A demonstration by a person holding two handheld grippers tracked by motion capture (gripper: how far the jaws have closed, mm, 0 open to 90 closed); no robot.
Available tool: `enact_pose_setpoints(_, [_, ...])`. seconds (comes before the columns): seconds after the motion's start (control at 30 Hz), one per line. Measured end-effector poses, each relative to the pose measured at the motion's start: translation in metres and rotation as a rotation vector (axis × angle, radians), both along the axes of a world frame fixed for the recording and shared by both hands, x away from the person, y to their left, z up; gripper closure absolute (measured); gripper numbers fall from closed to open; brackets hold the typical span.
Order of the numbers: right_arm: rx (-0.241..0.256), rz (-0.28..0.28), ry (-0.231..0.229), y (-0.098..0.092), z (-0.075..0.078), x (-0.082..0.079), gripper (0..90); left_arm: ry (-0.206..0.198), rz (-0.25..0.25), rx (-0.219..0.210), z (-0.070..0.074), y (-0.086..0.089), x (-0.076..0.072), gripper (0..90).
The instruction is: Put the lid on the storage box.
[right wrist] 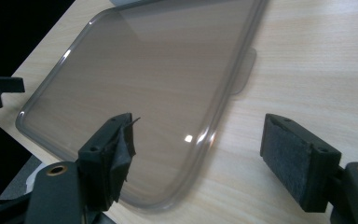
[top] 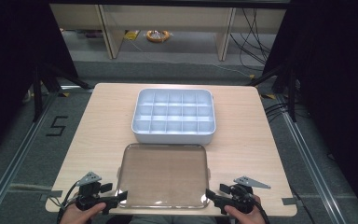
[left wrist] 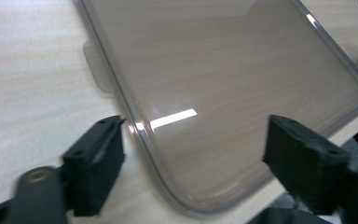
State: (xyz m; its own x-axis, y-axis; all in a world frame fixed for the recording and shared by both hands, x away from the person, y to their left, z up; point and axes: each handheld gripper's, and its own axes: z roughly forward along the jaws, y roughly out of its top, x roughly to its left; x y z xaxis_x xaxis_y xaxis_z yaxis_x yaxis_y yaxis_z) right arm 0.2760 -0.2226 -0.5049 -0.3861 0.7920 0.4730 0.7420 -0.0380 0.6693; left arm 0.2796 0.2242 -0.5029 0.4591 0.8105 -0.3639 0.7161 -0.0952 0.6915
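Observation:
A white box (top: pixel 173 116) divided into several empty compartments sits in the middle of the wooden table (top: pixel 107 116). In front of it a smoky clear lid (top: pixel 163 175) lies flat near the table's front edge. My left gripper (top: pixel 114 191) is open at the lid's near left corner; in the left gripper view its jaws (left wrist: pixel 196 158) straddle the lid (left wrist: pixel 223 65) rim. My right gripper (top: pixel 217 191) is open at the near right corner, and in its own view the gripper (right wrist: pixel 200 149) spans the lid (right wrist: pixel 154 70) corner. Neither holds anything.
A small tab (left wrist: pixel 98 65) juts from the lid's left side and another tab (right wrist: pixel 242 70) from its right side. The table's front edge runs just under both hands. Dark curtains flank the table; shelving and cables lie on the floor beyond.

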Motion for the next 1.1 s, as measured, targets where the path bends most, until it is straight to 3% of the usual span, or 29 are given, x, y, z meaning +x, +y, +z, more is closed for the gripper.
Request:
enact_pose_setpoints(0.07, [-0.023, 0.011, -0.019, 0.002, -0.002, 0.004, 27.2, 0.007, -0.005, 0.013, 0.0, 0.0, 0.004, 22.0])
enact_pose_setpoints(0.1, [-0.013, 0.0, 0.021, 0.005, 0.0, 0.004, 27.3, 0.007, -0.013, 0.027, -0.001, 0.001, 0.007, 22.8])
enact_pose_setpoints(0.13, [-0.016, 0.017, -0.009, 0.007, -0.003, 0.009, 27.5, 0.011, -0.006, 0.017, -0.001, 0.0, 0.01, 28.3])
enact_pose_setpoints(0.2, [-0.02, 0.03, -0.001, 0.007, -0.003, 0.01, 27.6, 0.016, 0.013, -0.006, -0.002, 0.0, 0.013, 29.6])
enact_pose_setpoints(0.27, [-0.025, 0.017, -0.01, 0.009, -0.005, 0.014, 27.9, 0.015, 0.014, 0.002, -0.003, 0.001, 0.017, 33.7])
enact_pose_setpoints(0.3, [-0.009, 0.002, 0.014, 0.012, -0.004, 0.013, 28.2, 0.018, 0.018, 0.004, -0.003, 0.002, 0.019, 33.7])
enact_pose_setpoints(0.43, [-0.017, 0.006, 0.008, 0.014, -0.007, 0.02, 29.1, 0.043, 0.014, -0.006, -0.006, 0.003, 0.023, 38.9])
enact_pose_setpoints(0.5, [-0.008, 0.016, 0.016, 0.016, -0.008, 0.023, 29.4, 0.045, -0.008, 0.031, -0.007, 0.005, 0.024, 42.2])
enact_pose_setpoints(0.57, [-0.014, 0.012, 0.022, 0.018, -0.009, 0.024, 29.6, 0.048, 0.02, 0.008, -0.01, 0.002, 0.026, 44.6])
enact_pose_setpoints(0.63, [-0.012, 0.015, 0.026, 0.02, -0.009, 0.025, 29.8, 0.061, -0.001, 0.033, -0.01, 0.005, 0.027, 46.3])
enact_pose_setpoints(0.67, [-0.016, 0.013, 0.031, 0.02, -0.011, 0.027, 30.1, 0.054, 0.023, 0.011, -0.011, 0.003, 0.028, 49.5])
enact_pose_setpoints(0.73, [-0.016, 0.014, 0.031, 0.02, -0.011, 0.027, 30.4, 0.069, 0.002, 0.038, -0.011, 0.006, 0.03, 49.8])
enact_pose_setpoints(0.87, [0.0, -0.002, 0.039, 0.02, -0.012, 0.03, 31.8, 0.06, 0.033, 0.03, -0.012, 0.005, 0.032, 52.5])
enact_pose_setpoints(1.0, [0.025, -0.014, 0.045, 0.02, -0.013, 0.03, 32.8, 0.058, 0.016, 0.037, -0.011, 0.003, 0.031, 54.3])
enact_pose_setpoints(1.03, [0.022, -0.014, 0.044, 0.019, -0.013, 0.031, 33.1, 0.054, 0.028, 0.015, -0.012, 0.002, 0.03, 54.3])
enact_pose_setpoints(1.1, [0.058, -0.04, 0.065, 0.015, -0.014, 0.031, 34.7, 0.063, 0.002, 0.039, -0.011, 0.003, 0.03, 54.1])
